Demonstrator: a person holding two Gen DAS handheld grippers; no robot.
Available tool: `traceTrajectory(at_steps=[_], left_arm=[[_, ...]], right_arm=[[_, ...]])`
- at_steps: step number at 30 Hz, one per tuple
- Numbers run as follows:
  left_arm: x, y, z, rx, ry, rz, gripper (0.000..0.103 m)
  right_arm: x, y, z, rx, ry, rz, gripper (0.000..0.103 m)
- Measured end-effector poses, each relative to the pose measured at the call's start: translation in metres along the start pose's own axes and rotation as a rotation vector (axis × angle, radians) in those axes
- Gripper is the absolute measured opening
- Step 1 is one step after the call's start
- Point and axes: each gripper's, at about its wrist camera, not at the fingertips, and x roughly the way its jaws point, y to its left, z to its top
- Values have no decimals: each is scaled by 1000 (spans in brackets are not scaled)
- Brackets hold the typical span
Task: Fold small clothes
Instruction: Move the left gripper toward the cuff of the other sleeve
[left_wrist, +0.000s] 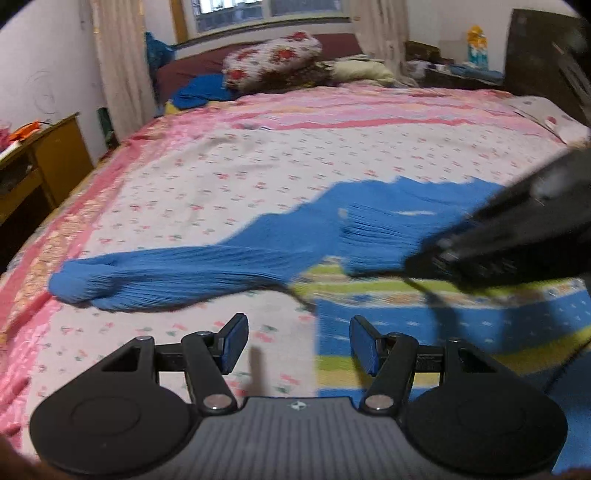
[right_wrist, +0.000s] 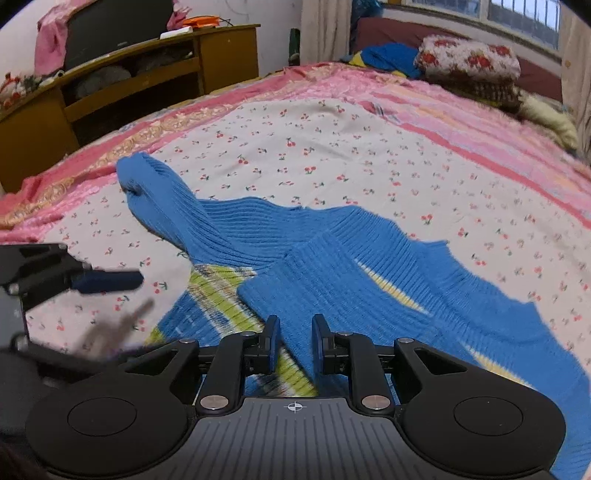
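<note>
A small blue ribbed sweater (left_wrist: 229, 269) with green, yellow and blue stripes lies on the bed, one sleeve stretched out to the left. It also shows in the right wrist view (right_wrist: 332, 251). My left gripper (left_wrist: 298, 345) is open and empty, just short of the sweater's lower edge. My right gripper (right_wrist: 294, 343) has its jaws narrowly apart around a blue fold of the sweater. In the left wrist view the right gripper (left_wrist: 517, 236) is a blurred black shape over the sweater's right part. The left gripper (right_wrist: 107, 281) shows at the left of the right wrist view.
The bed has a pink floral cover (left_wrist: 258, 166). Pillows and bundled bedding (left_wrist: 273, 59) lie at its far end under a window. A wooden desk (right_wrist: 147, 74) stands beside the bed. A dark cabinet (left_wrist: 546, 55) stands at the far right.
</note>
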Motion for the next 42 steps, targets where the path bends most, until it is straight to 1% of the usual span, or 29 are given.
traceTrajectory(at_steps=[2, 4, 10, 13, 16, 23, 31, 42], left_arm=[[2, 13, 2, -20, -2, 30, 67], [6, 29, 4, -48, 2, 58, 67], [22, 78, 7, -143, 23, 152, 67], [29, 96, 8, -161, 30, 203, 67], [35, 112, 8, -176, 33, 237, 67], [44, 135, 9, -207, 33, 276, 67], [58, 162, 10, -260, 44, 294, 67], [69, 183, 10, -298, 50, 330, 67]], right_arm=[[3, 0, 0, 15, 17, 10, 19], [6, 2, -1, 11, 22, -1, 20], [8, 7, 1, 35, 3, 6, 22], [8, 12, 3, 21, -4, 9, 22], [10, 17, 5, 7, -5, 3, 22], [20, 30, 15, -20, -1, -1, 22], [32, 46, 25, -60, 3, -3, 22], [40, 57, 32, -72, 3, 0, 22]])
